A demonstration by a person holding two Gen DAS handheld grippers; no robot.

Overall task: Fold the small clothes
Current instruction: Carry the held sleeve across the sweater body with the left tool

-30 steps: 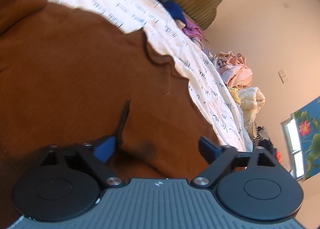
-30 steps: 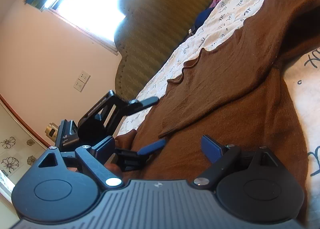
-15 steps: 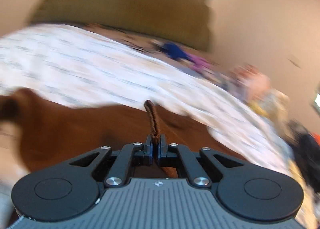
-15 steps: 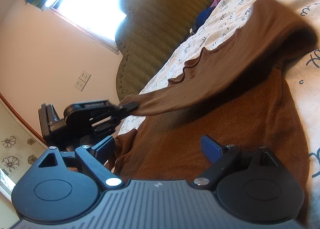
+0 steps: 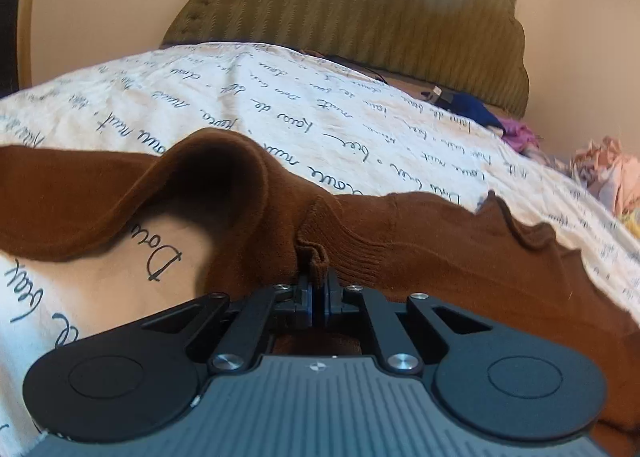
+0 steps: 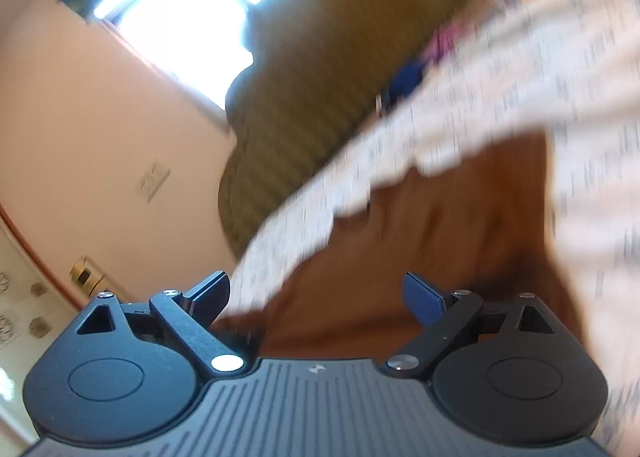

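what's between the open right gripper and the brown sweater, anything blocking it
Nothing visible. In the blurred right wrist view, the right gripper stands open with only the brown sweater ahead on the printed bedsheet. The left gripper is shut on its cuff.

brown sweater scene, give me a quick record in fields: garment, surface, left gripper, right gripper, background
garment: brown sweater, a sleeve arched up off the sheet
surface: white bedsheet with handwriting print
left gripper: shut on a ribbed edge of the sweater
right gripper: open, nothing between the jaws, view blurred
background: olive headboard, clothes pile at right
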